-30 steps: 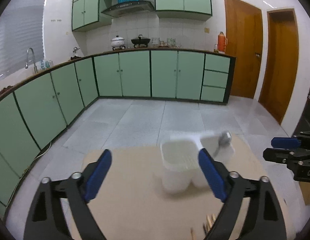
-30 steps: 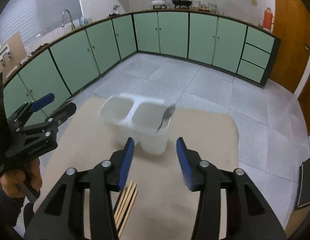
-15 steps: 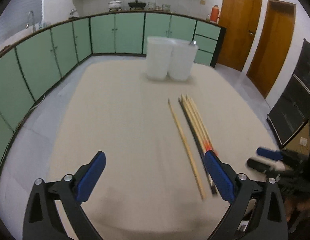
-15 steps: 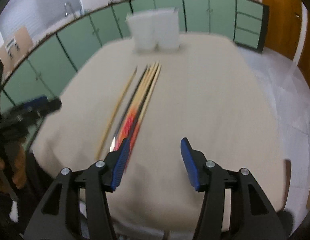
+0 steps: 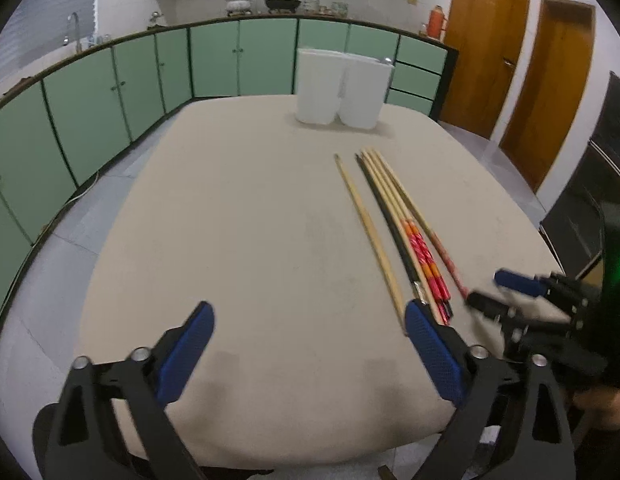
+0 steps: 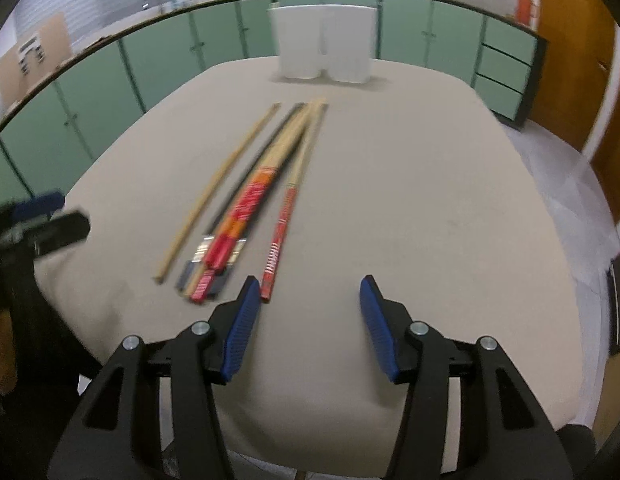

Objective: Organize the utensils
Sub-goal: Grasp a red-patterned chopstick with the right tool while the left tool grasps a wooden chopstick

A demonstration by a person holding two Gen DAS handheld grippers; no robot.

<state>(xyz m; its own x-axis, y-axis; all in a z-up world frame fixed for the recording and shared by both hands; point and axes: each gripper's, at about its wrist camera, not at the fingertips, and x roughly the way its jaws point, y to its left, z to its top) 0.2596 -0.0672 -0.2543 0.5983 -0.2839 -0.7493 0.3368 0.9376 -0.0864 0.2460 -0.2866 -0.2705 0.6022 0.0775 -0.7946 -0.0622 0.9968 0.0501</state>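
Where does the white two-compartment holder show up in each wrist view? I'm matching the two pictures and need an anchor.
Left wrist view: the white holder stands at the table's far edge, top centre, slightly right of the middle.
Right wrist view: the white holder stands at the far edge, top centre.
Shared landmark: the row of chopsticks lying on the table, pointing toward it.

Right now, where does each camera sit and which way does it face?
Left wrist: on the left hand-held gripper, jaws closing on nothing, facing the chopsticks and white holder; right hand-held gripper at its right.
Right wrist: on the open right hand-held gripper, facing likewise.
Shared: table, chopsticks, holder.
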